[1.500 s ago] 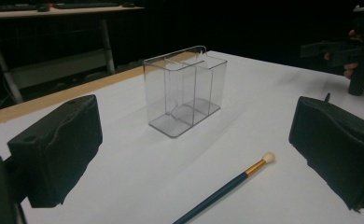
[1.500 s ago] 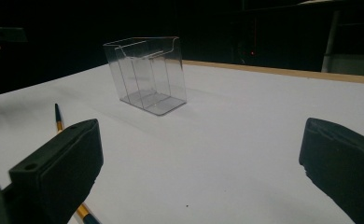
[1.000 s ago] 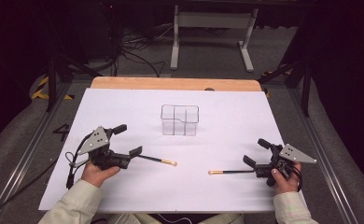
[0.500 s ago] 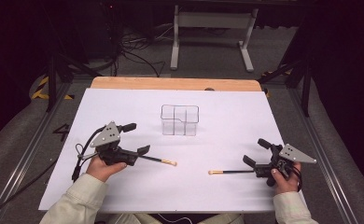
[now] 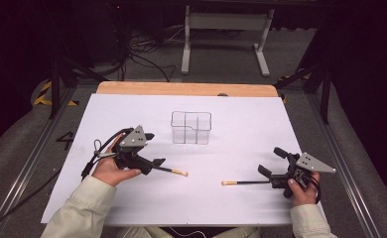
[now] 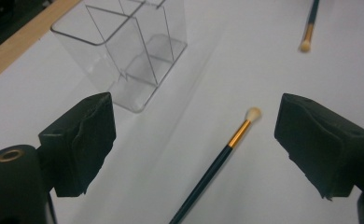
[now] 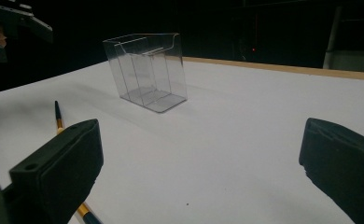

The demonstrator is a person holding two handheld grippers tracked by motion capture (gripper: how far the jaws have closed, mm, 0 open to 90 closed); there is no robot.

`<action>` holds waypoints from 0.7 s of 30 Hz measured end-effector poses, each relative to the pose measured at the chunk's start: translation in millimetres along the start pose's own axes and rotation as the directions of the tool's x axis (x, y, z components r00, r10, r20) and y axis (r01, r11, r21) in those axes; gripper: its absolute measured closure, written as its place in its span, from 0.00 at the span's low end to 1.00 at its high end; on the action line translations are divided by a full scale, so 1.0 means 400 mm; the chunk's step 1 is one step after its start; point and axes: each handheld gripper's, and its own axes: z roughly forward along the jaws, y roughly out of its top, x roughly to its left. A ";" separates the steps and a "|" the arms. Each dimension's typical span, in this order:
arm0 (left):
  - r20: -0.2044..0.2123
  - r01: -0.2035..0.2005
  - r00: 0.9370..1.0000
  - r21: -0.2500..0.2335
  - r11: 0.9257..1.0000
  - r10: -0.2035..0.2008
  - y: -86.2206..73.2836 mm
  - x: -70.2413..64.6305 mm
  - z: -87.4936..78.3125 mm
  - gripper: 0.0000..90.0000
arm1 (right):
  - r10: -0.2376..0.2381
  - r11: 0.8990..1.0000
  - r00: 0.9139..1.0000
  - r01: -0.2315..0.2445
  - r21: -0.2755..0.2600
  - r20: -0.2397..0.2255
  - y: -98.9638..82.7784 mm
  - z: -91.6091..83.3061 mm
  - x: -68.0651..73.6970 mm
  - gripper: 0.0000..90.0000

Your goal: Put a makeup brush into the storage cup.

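Brushes are lying loose; I am lining my left gripper (image 6: 194, 135), jaws just narrowing yet unclenched, over the near brush (image 6: 217, 161), next clamping it for the clear holder (image 6: 124, 51); right gripper (image 7: 199, 163) is waiting released.

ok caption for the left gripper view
Left gripper open above a makeup brush, clear divided organizer behind.

Two brushes (image 5: 170, 171) (image 5: 244, 183) before organizer (image 5: 191, 127)

"What covered the table (image 5: 132, 89)?"
"A white sheet (image 5: 241, 134) — its wooden edge showed behind."
"And on it?"
"A clear divided organizer (image 5: 191, 127) and two brushes (image 5: 170, 171) (image 5: 243, 182) — well apart."
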 end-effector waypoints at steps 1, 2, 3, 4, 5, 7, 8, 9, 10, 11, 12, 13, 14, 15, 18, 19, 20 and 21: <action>-0.008 -0.025 1.000 0.043 0.999 0.026 0.006 -0.001 0.008 0.14 | -0.001 1.000 1.000 0.001 0.001 0.002 0.000 0.000 0.001 0.00; -0.012 -0.028 0.999 0.056 0.998 0.029 0.008 -0.002 0.011 0.14 | -0.004 1.000 1.000 0.004 0.001 0.002 0.000 0.001 0.001 0.00; -0.021 -0.033 0.999 0.070 0.997 0.035 0.010 -0.002 0.014 0.14 | -0.006 1.000 1.000 0.006 0.003 0.001 0.000 0.001 0.002 0.00; -0.022 -0.039 0.999 0.075 0.996 0.041 0.012 -0.001 0.016 0.14 | -0.011 1.000 1.000 0.011 0.004 0.003 0.000 0.002 0.002 0.00; -0.026 -0.042 0.999 0.088 0.995 0.045 0.014 -0.001 0.016 0.15 | -0.011 1.000 1.000 0.011 0.004 0.003 0.000 0.002 0.003 0.00; -0.029 -0.048 0.998 0.104 0.993 0.051 0.017 0.001 0.017 0.15 | -0.015 1.000 1.000 0.015 0.007 0.002 0.000 0.002 0.003 0.00; -0.027 -0.047 0.998 0.116 0.992 0.051 0.020 0.002 0.017 0.15 | -0.015 1.000 1.000 0.015 0.007 0.002 0.000 0.002 0.003 0.00; -0.021 -0.044 0.999 0.133 0.990 0.047 0.024 0.007 0.017 0.16 | -0.016 1.000 1.000 0.016 0.008 0.002 0.000 0.003 0.003 0.00; -0.019 -0.037 0.999 0.147 0.988 0.040 0.026 0.009 0.017 0.16 | -0.015 1.000 1.000 0.015 0.009 0.003 0.001 0.003 0.004 0.00; -0.016 -0.039 0.999 0.160 0.986 0.042 0.029 0.010 0.015 0.15 | -0.014 1.000 1.000 0.014 0.010 0.003 0.001 0.003 0.004 0.00; 0.000 -0.046 0.999 0.166 0.985 0.046 0.031 0.011 0.013 0.17 | -0.015 1.000 1.000 0.015 0.010 0.003 0.001 0.003 0.004 0.00; 0.008 -0.049 0.999 0.167 0.985 0.049 0.033 0.011 0.011 0.22 | -0.015 1.000 1.000 0.015 0.012 0.002 0.001 0.003 0.004 0.00; 0.007 -0.053 0.999 0.171 0.984 0.052 0.035 0.011 0.010 0.22 | -0.017 1.000 1.000 0.017 0.012 0.003 0.001 0.003 0.004 0.00; 0.007 -0.057 0.998 0.180 0.982 0.056 0.037 0.012 0.010 0.22 | -0.018 1.000 1.000 0.018 0.013 0.002 0.001 0.003 0.004 0.00; 0.010 -0.072 0.997 0.225 0.972 0.072 0.043 0.011 0.016 0.23 | -0.022 1.000 1.000 0.022 0.015 0.004 0.001 0.004 0.005 0.00; 0.011 -0.066 0.998 0.239 0.969 0.066 0.044 0.010 0.017 0.22 | -0.022 1.000 1.000 0.022 0.015 0.005 0.001 0.004 0.005 0.00; 0.017 -0.064 0.998 0.255 0.965 0.062 0.047 0.011 0.021 0.23 | -0.023 1.000 1.000 0.023 0.015 0.006 0.001 0.004 0.005 0.00; 0.041 -0.063 0.998 0.273 0.960 0.053 0.050 0.013 0.025 0.23 | -0.022 1.000 1.000 0.022 0.015 0.007 0.001 0.004 0.006 0.00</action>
